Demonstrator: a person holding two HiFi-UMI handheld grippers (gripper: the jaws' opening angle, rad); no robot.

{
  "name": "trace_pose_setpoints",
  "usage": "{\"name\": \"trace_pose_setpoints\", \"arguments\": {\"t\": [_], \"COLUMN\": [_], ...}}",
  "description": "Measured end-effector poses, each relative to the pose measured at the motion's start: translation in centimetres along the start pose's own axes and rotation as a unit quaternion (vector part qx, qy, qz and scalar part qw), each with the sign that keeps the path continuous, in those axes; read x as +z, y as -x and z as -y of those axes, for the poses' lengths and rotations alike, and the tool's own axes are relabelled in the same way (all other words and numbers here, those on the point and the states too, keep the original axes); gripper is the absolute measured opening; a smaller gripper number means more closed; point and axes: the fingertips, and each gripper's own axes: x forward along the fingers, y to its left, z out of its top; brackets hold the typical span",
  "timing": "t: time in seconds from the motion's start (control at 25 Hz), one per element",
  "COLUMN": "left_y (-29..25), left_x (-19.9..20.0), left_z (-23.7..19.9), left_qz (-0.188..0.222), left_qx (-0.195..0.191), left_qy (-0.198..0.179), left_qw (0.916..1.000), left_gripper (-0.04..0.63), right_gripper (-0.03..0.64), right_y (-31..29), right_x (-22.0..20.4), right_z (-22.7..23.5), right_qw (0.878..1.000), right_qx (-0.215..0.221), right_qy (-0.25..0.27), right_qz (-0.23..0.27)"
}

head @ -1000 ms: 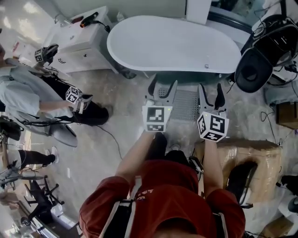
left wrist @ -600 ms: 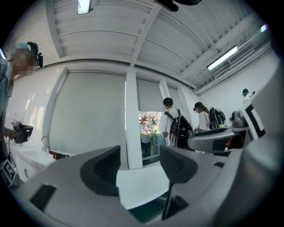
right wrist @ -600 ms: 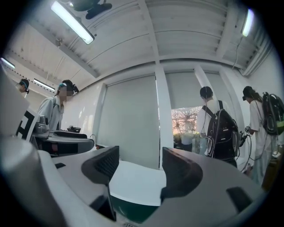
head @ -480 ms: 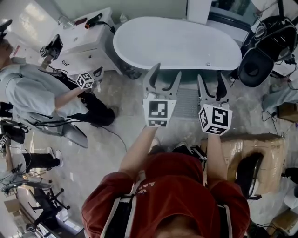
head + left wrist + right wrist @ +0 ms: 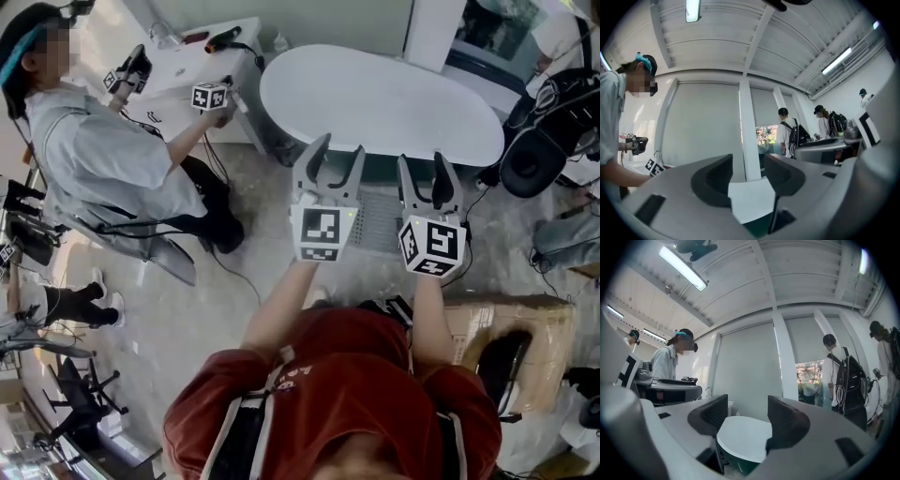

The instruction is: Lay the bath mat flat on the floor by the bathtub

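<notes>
The white bathtub [image 5: 384,98] stands at the back, its rim also showing between the jaws in the left gripper view [image 5: 752,201] and the right gripper view [image 5: 743,437]. A grey ribbed bath mat [image 5: 377,220] lies on the floor in front of the tub, partly hidden behind my grippers. My left gripper [image 5: 333,157] and right gripper [image 5: 424,178] are held side by side above the mat, pointing towards the tub. Both have their jaws apart and closing, with nothing between them [image 5: 746,176] [image 5: 742,420].
A seated person [image 5: 103,141] with two grippers works at a white cabinet [image 5: 187,70] left of the tub. A cardboard box [image 5: 511,319] lies at my right. A black round chair [image 5: 534,159] and cables lie at the far right. Other people stand in the background.
Both my grippers have lifted up from floor level near the mat. The seated person at the left has raised both grippers to the cabinet.
</notes>
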Motion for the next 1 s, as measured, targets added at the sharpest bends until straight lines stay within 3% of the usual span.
{"name": "trace_pose_setpoints", "arguments": {"t": [0.16, 0.32, 0.52, 1.0], "left_y": [1.1, 1.5, 1.2, 0.3], "left_x": [0.2, 0.5, 1.1, 0.8], "left_z": [-0.5, -1.8, -3.4, -3.2], "left_qz": [0.006, 0.015, 0.017, 0.009], "left_qx": [0.007, 0.018, 0.024, 0.016], "left_qy": [-0.005, -0.004, 0.0, 0.019], "left_qw": [0.9999, 0.9997, 0.9996, 0.9997], "left_gripper": [0.156, 0.081, 0.035, 0.014], "right_gripper": [0.214, 0.102, 0.021, 0.011], "right_y": [0.1, -0.8, -2.4, -3.1], "right_x": [0.0, 0.1, 0.9, 1.1], "right_z": [-1.6, -2.9, -4.2, -4.6], "right_qw": [1.0, 1.0, 0.999, 0.999], "right_qx": [0.018, 0.029, 0.036, 0.05], "right_qy": [-0.005, -0.003, -0.003, 0.003], "right_qz": [0.008, 0.009, 0.009, 0.004]}}
